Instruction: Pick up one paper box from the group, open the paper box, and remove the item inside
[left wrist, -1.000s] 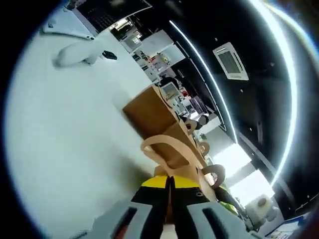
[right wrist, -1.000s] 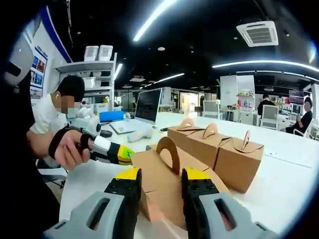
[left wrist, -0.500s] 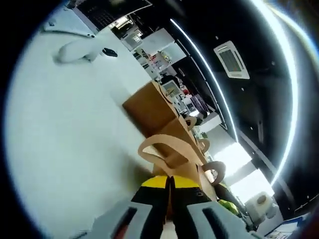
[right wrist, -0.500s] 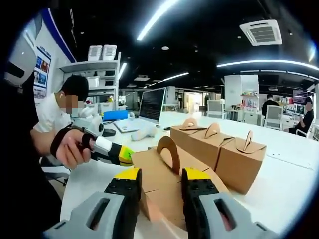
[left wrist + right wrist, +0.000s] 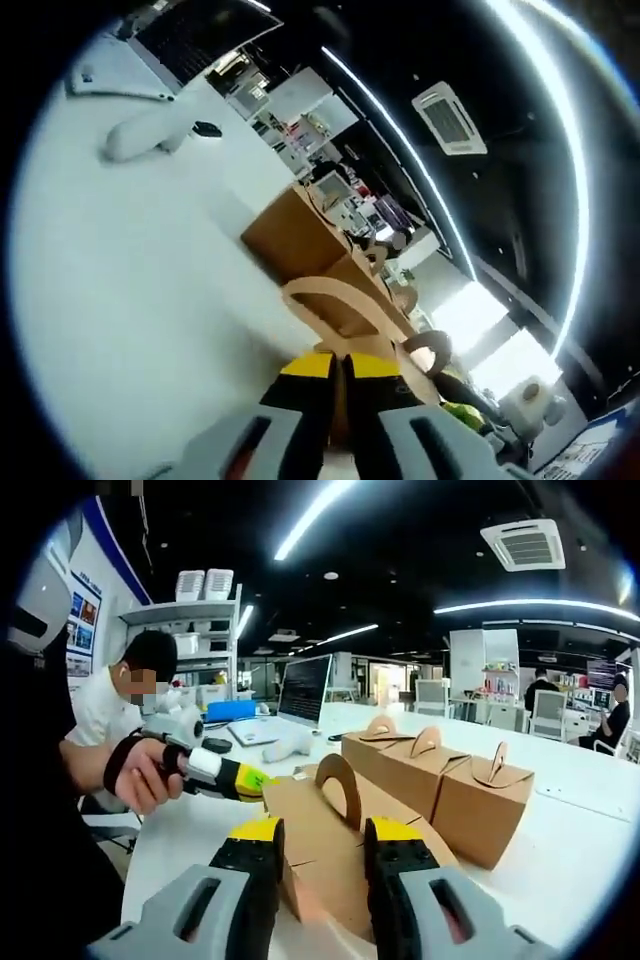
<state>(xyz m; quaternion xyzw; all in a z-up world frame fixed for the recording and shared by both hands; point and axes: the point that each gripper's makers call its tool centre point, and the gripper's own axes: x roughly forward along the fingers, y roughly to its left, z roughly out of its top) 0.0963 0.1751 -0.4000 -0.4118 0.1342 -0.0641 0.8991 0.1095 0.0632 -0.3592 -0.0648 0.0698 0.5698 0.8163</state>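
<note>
A brown paper box [image 5: 322, 830] with an arched handle [image 5: 340, 780] lies tilted between the jaws of my right gripper [image 5: 326, 832], which looks shut on its near end. My left gripper [image 5: 238, 777], held by a person's hand [image 5: 145, 775], comes in from the left and clamps the box's left top edge. In the left gripper view, my left gripper [image 5: 338, 368] is shut on a thin cardboard flap under the curved handle [image 5: 325, 295]. Three more closed boxes [image 5: 430, 770] stand in a row behind on the white table [image 5: 560, 860]; they also appear as boxes [image 5: 295, 230].
A laptop [image 5: 298, 692] and a white device [image 5: 285, 745] sit at the far left of the table, with a person seated beside them [image 5: 120, 705]. Shelves [image 5: 190, 630] stand behind. More people sit far right [image 5: 610, 720]. White tabletop [image 5: 120, 300] spreads left of the boxes.
The left gripper has shifted slightly up and closer to the box's edge, and its view has tilted a little. The right gripper and the box stay put.
</note>
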